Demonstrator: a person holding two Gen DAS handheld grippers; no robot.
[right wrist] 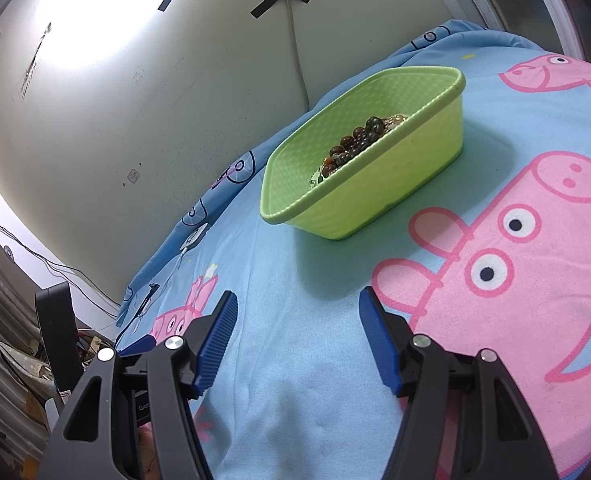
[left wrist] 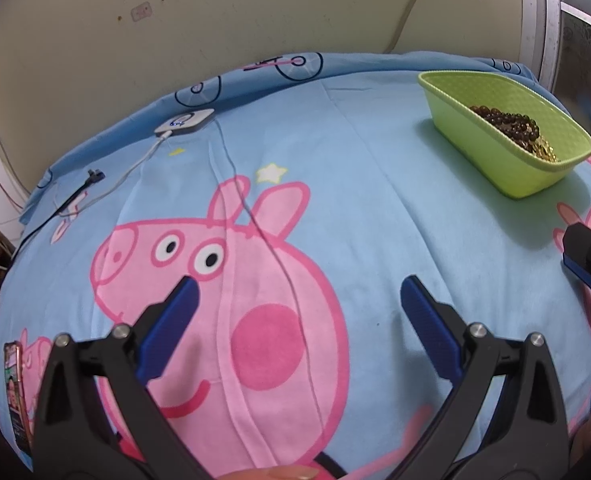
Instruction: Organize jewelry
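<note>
A lime green plastic basket (left wrist: 471,120) stands on the blue cartoon-pig bedsheet at the far right; it also shows in the right wrist view (right wrist: 395,184). Inside lie dark brown bead bracelets (left wrist: 503,120) and a gold chain (left wrist: 545,151); the beads also show in the right wrist view (right wrist: 355,142). My left gripper (left wrist: 299,294) is open and empty over the pink pig print. My right gripper (right wrist: 297,306) is open and empty, a short way in front of the basket. A part of the right gripper (left wrist: 587,260) shows at the left view's right edge.
A white charger box (left wrist: 184,121) with a white cable and a black cable (left wrist: 71,200) lie at the sheet's far left. A thin wire (left wrist: 271,248) runs across the pig print. A phone (left wrist: 13,396) lies at the near left edge. The wall stands behind.
</note>
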